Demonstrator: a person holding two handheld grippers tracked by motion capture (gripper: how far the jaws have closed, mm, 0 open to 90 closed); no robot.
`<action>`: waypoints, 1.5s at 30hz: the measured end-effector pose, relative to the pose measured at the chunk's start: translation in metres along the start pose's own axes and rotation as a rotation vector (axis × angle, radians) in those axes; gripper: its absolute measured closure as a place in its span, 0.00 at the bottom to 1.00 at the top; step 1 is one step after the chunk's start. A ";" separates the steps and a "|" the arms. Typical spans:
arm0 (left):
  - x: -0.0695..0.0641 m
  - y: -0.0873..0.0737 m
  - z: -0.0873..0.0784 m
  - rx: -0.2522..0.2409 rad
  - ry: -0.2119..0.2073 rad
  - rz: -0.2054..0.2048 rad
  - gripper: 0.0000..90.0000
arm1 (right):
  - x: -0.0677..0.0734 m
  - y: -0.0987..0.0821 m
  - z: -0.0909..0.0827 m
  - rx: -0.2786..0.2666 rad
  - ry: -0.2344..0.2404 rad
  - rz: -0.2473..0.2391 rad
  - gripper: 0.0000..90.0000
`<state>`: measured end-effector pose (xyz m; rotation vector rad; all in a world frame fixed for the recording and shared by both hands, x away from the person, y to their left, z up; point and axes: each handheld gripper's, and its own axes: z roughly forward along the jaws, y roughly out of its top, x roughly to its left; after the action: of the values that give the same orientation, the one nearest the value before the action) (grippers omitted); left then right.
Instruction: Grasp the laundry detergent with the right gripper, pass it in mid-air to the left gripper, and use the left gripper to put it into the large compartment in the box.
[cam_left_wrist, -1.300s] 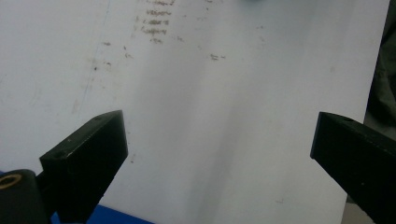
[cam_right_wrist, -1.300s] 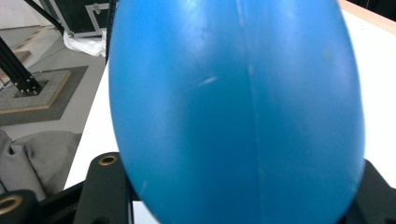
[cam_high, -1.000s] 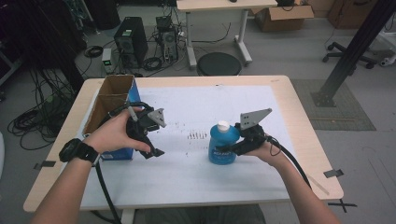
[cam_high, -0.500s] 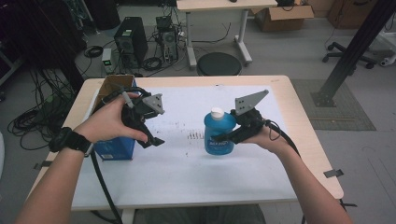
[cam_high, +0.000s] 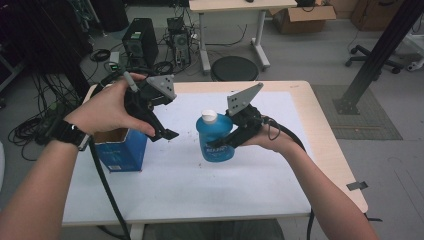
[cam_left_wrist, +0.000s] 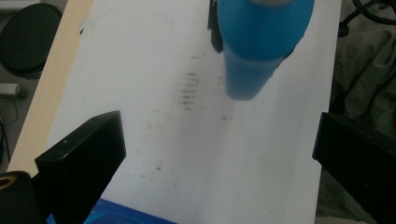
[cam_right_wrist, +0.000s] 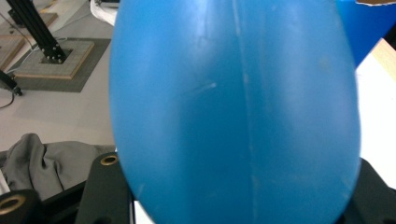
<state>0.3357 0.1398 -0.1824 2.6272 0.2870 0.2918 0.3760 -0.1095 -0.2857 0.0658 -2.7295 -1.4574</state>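
So, status at that frame:
Bottle: blue bottle (cam_high: 216, 142) with white cap (cam_high: 209, 116) was clamped in the right gripper (cam_high: 231, 141), clear of the white mat (cam_high: 260, 165).
Left gripper (cam_high: 162, 134): jaws spread, nothing held, above the blue box (cam_high: 120, 150).
Done: pickup.
Left: likely uncapping or boxing it.

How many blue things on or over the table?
2. A blue bottle with a white cap, held up over the table's middle by the right claw. A blue box, open-topped, at the table's left edge under the left hand. Others may hide behind the arms.
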 end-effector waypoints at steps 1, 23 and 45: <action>0.000 0.003 -0.001 0.005 -0.003 0.002 0.04 | 0.000 0.000 0.000 0.000 0.000 0.000 0.47; -0.014 0.051 0.014 0.166 -0.046 0.099 0.05 | 0.006 0.030 0.025 0.010 0.028 -0.039 0.47; -0.018 0.060 0.035 0.212 -0.083 0.116 0.19 | 0.007 0.027 0.024 0.018 0.022 -0.049 0.47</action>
<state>0.3366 0.0680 -0.1860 2.8626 0.1444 0.1997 0.3673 -0.0749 -0.2771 0.1490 -2.7421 -1.4356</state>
